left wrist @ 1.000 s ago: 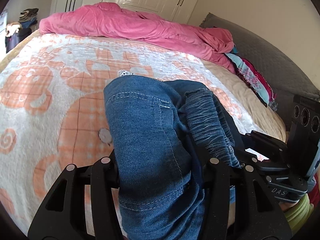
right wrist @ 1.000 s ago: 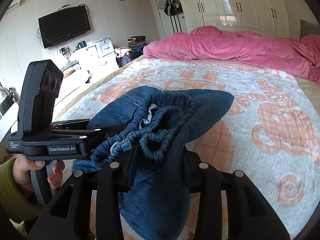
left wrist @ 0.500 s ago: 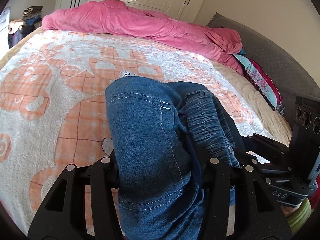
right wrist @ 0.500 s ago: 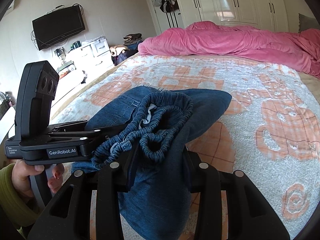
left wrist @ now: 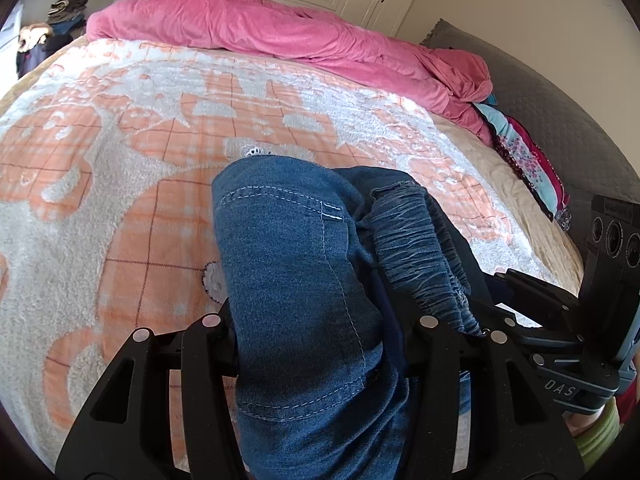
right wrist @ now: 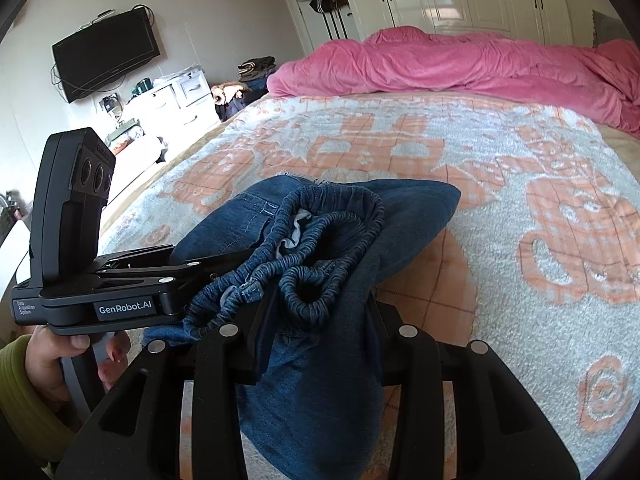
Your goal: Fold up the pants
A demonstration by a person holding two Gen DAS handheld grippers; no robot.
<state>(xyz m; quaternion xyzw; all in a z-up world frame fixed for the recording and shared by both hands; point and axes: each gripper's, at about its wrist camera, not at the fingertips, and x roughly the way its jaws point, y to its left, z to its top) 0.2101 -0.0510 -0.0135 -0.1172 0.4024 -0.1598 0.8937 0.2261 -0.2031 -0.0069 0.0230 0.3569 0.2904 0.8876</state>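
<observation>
Denim pants (left wrist: 304,280) hang bunched over the bed (left wrist: 120,160), soft and floppy, both my left gripper (left wrist: 320,344) and right gripper (right wrist: 316,344) clamped on the waistband, the firmest place to hold.

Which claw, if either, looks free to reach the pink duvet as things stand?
Probably neither: the left claw and right claw are both shut on the jeans, and the pink duvet lies across the bed.
</observation>
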